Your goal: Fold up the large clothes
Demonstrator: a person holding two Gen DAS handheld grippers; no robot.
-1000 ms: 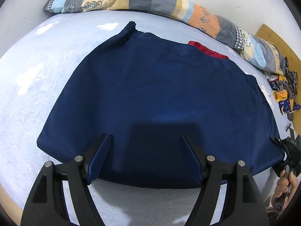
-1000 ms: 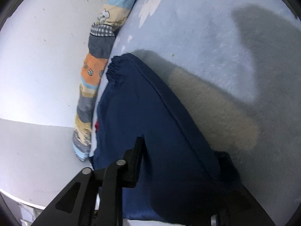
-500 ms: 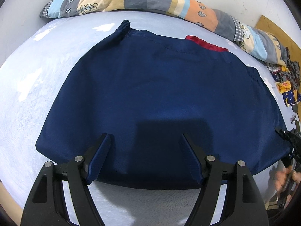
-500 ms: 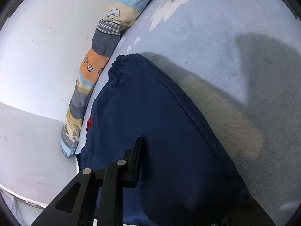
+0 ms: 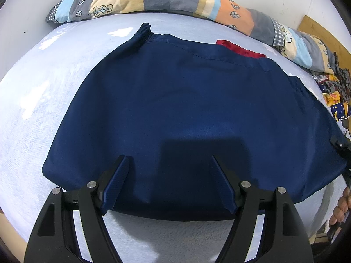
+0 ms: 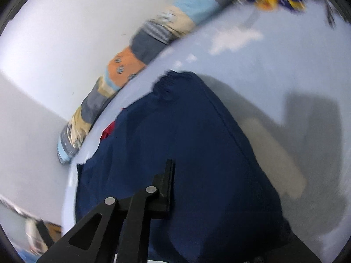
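Fabric everywhere: a big navy garment (image 5: pixel 186 109) lies spread flat on the pale blue bedsheet (image 5: pixel 43 100), gathered cuff at the far edge, a red lining (image 5: pixel 241 49) peeking out near the patchwork bolster (image 5: pixel 164 0) along the wall. Left gripper (image 5: pixel 169 182) hangs over the near hem, jaws well apart, blue pads either side of the cloth and gripping nothing. Over at the garment's right corner, the right gripper (image 6: pixel 197 197) has just been closing, navy cloth between its jaws, now pinched on that corner, the fabric draped over one finger. A hand (image 5: pixel 342 206) shows at the right edge. Colourful clothes (image 5: pixel 335 96) sit piled beyond.
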